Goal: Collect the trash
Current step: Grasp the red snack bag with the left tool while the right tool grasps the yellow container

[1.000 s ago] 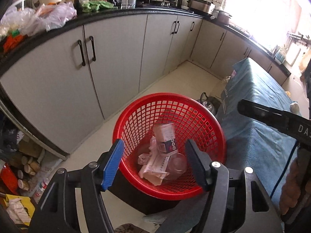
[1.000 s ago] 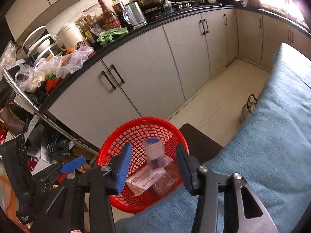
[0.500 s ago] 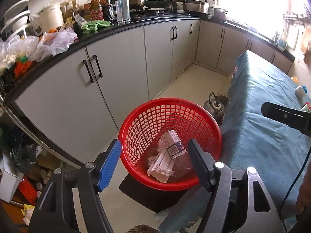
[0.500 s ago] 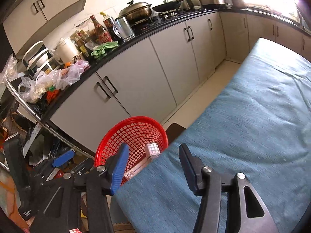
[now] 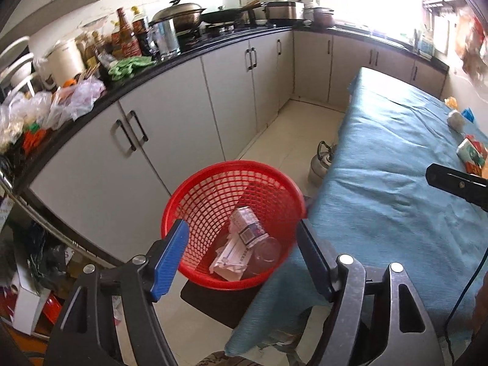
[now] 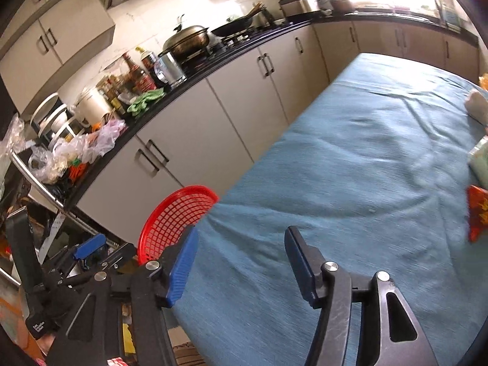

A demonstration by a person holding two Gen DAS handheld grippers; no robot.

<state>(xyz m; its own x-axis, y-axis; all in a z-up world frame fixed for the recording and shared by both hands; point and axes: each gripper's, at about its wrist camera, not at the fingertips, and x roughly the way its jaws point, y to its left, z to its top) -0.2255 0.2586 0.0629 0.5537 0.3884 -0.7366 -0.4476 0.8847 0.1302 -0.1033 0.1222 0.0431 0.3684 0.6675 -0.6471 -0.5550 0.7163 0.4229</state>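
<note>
Trash that remains lies far along the blue tablecloth (image 6: 350, 183), toward the right edge of both views, and this direction decides the coming move. In the right wrist view a red packet (image 6: 477, 213) and a pale green packet (image 6: 480, 161) lie to the right of the right gripper (image 6: 241, 262) and ahead of it, well apart from its fingers. The red packet seems to have its long axis running away from the camera, but it is cut by the frame edge, so I cannot be sure. The right gripper is nearer to them; its jaws are opening and nothing is between them. The left gripper (image 5: 241, 256) hangs over the red basket (image 5: 195, 189), its jaws spread and empty. A small carton (image 5: 248, 227), papers and a clear cup already lie inside the basket, which stands just beside the table's near corner.
</note>
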